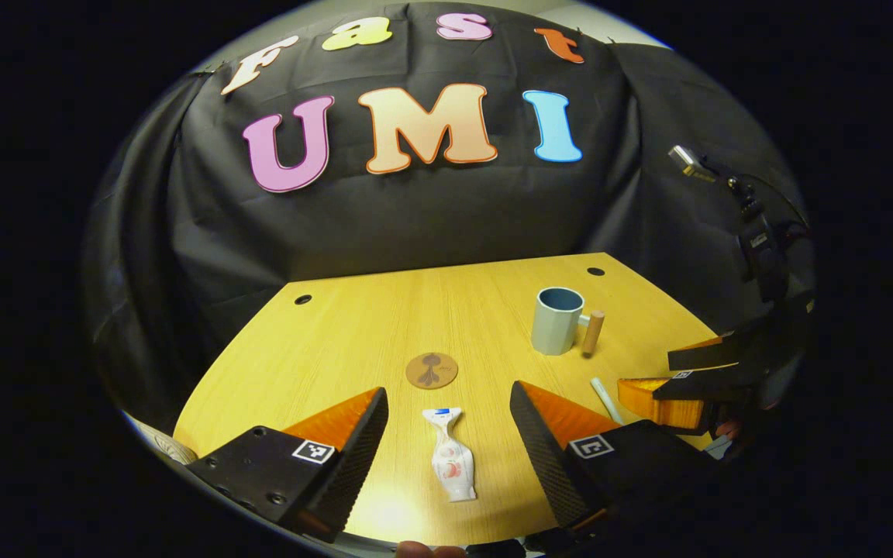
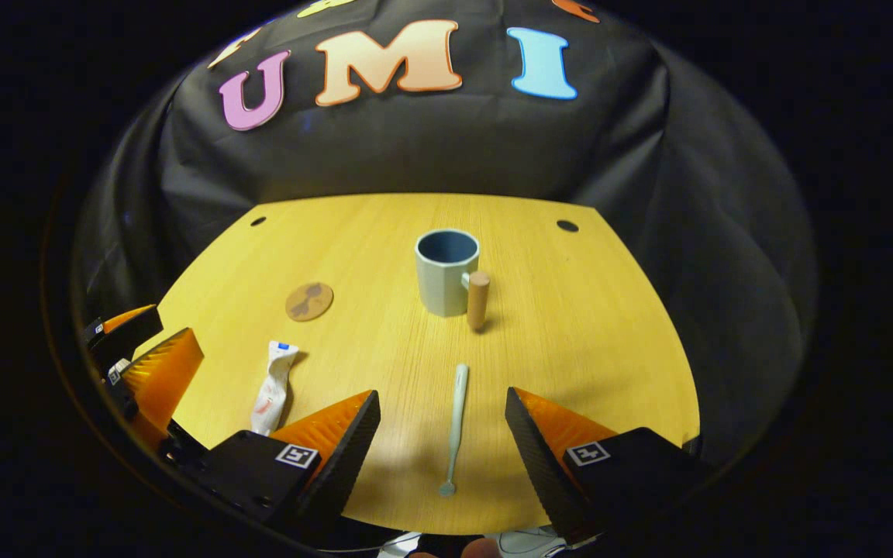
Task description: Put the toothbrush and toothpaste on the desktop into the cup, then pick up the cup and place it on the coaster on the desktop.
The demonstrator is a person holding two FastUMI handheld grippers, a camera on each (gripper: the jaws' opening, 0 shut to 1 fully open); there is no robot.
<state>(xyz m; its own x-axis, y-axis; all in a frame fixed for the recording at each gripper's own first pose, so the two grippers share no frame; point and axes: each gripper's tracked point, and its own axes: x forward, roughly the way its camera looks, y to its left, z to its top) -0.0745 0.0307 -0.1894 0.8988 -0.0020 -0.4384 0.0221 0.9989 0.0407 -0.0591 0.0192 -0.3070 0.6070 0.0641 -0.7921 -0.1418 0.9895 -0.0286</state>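
In the left gripper view, the left gripper [image 1: 448,434] hangs released above the near edge of the wooden desktop [image 1: 353,325], its fingers spread wide with the toothpaste [image 1: 450,463] lying flat between them, untouched. Beyond it sits the round coaster [image 1: 432,370], and farther right the cup [image 1: 557,320] stands upright with its wooden handle turned right. The right gripper [image 1: 667,380] shows at the right edge, parted, just beside the toothbrush [image 1: 606,400].

In the right gripper view, the right gripper [image 2: 443,434] is released too, the toothbrush [image 2: 455,426] lying between its fingers. The cup [image 2: 446,271] stands beyond, the coaster [image 2: 309,301] and toothpaste [image 2: 274,386] to the left.
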